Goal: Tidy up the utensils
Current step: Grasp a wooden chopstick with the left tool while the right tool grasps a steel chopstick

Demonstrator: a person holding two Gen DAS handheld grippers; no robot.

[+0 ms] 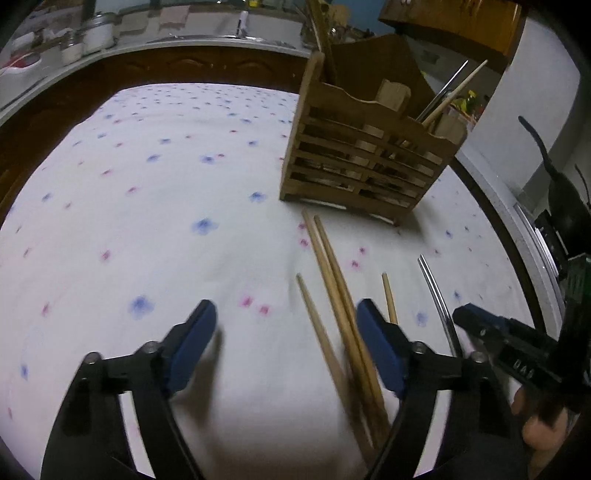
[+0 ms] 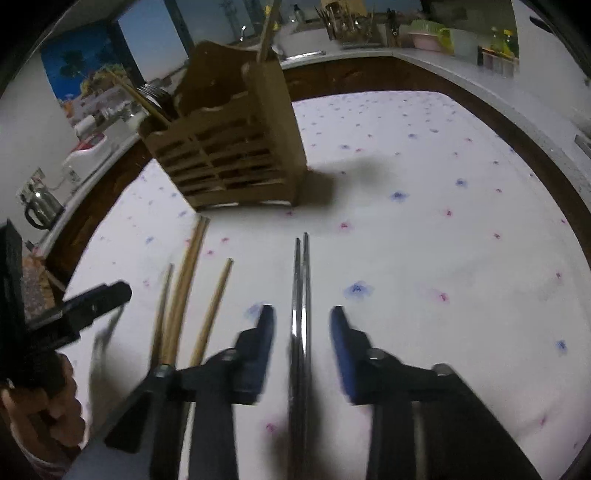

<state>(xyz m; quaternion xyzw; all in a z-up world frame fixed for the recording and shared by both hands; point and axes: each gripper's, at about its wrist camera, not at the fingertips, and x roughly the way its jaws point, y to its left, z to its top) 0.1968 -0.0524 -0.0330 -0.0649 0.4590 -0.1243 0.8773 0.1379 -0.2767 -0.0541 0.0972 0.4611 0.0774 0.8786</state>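
Note:
A slatted wooden utensil caddy stands on the flowered white tablecloth, with chopsticks and wooden pieces sticking out of it. Several wooden chopsticks lie in front of it. My left gripper is open low over them, and they run just inside its right finger without being pinched. A pair of metal chopsticks lies to their right. My right gripper straddles that pair with a gap on each side, so it is open.
A dark wood edge and a grey counter ring the table, with pots at the back, a kettle on the left and a dish rack behind. A person's hand holds each tool.

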